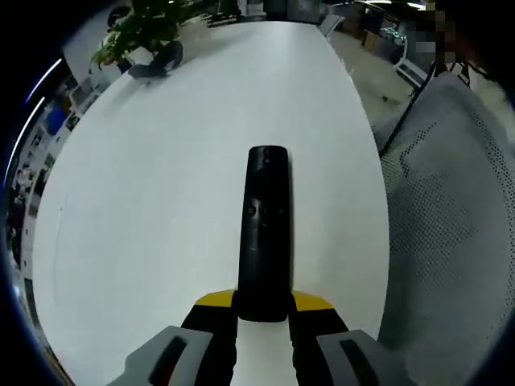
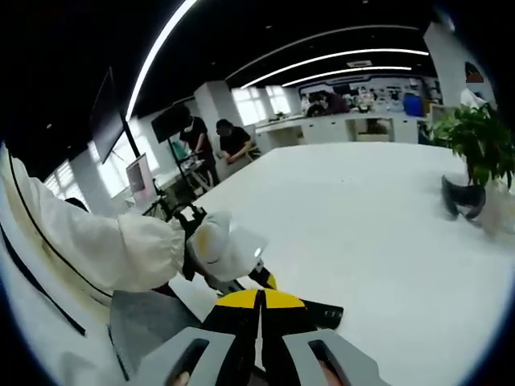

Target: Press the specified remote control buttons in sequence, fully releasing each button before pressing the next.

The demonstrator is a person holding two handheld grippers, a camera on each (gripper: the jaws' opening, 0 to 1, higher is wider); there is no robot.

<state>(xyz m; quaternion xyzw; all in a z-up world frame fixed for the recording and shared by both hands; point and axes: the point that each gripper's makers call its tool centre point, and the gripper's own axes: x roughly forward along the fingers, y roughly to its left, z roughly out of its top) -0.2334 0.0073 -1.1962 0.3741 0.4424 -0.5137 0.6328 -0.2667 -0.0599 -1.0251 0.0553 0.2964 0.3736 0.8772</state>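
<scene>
In the left gripper view, a black remote [image 1: 266, 229] lay lengthwise on the white table [image 1: 161, 225], its near end caught between the two yellow-tipped jaws of the left gripper [image 1: 264, 310]. The jaws stood closed against the remote's sides, gripping it, while its far end pointed away across the table. A cluster of small buttons [image 1: 264, 211] sat about midway along the remote's top face. Well beyond the remote, at the table's far corner, stood a leafy plant [image 1: 145, 28] with a dark object [image 1: 157, 60] just beside it. To the remote's right, off the table's edge, was a grey mesh chair [image 1: 451, 225].

In the right gripper view, the right gripper [image 2: 259, 305] had its yellow-tipped jaws pressed together with nothing between them. Just past those tips lay the remote [image 2: 318, 312], a short stretch of its dark body showing on the table [image 2: 362, 233]. The left gripper [image 2: 229, 253], held by a hand in a white glove [image 2: 217, 241] at the end of a white sleeve [image 2: 96, 241], met the remote's left end. Far across the table from the remote stood the plant [image 2: 475, 141] and the dark object [image 2: 463, 197]. Beyond the table's far left edge, people [image 2: 213, 145] stood.
</scene>
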